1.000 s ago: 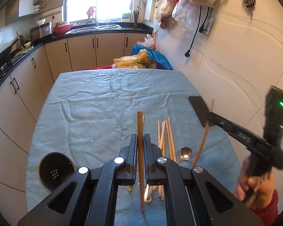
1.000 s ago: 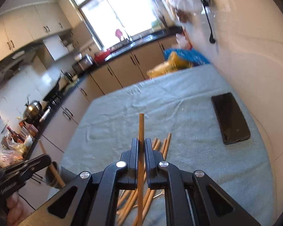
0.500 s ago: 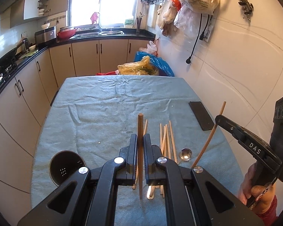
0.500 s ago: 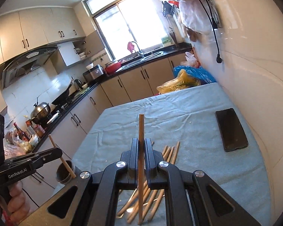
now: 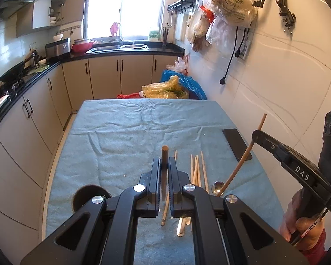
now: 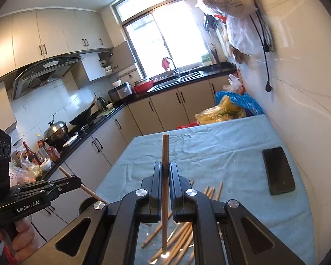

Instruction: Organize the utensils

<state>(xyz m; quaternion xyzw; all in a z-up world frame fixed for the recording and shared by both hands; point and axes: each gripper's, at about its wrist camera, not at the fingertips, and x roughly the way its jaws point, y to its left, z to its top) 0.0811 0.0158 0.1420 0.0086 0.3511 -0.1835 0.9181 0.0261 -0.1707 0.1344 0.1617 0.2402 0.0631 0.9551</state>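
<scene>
My left gripper (image 5: 164, 165) is shut on a wooden chopstick (image 5: 164, 153) that stands upright between its jaws, above the blue-clothed table (image 5: 132, 137). My right gripper (image 6: 165, 172) is shut on another chopstick (image 6: 165, 152), also upright. In the left wrist view the right gripper (image 5: 257, 135) appears at the right with its slanted chopstick (image 5: 240, 163). Several loose chopsticks (image 5: 196, 172) and a metal spoon (image 5: 217, 186) lie on the cloth below. A dark round utensil holder (image 5: 88, 196) stands at the table's near left. The left gripper (image 6: 77, 182) hangs just above it.
A black phone (image 5: 237, 143) lies by the table's right edge, next to the tiled wall. Plastic bags (image 5: 165, 90) sit beyond the far end of the table. Cabinets and a counter (image 5: 33, 101) run along the left. A hand (image 5: 302, 225) holds the right gripper's grip.
Both grippers have risen away from the table, each still carrying its chopstick. The pile, spoon and holder lie where they were, now lower in view.
</scene>
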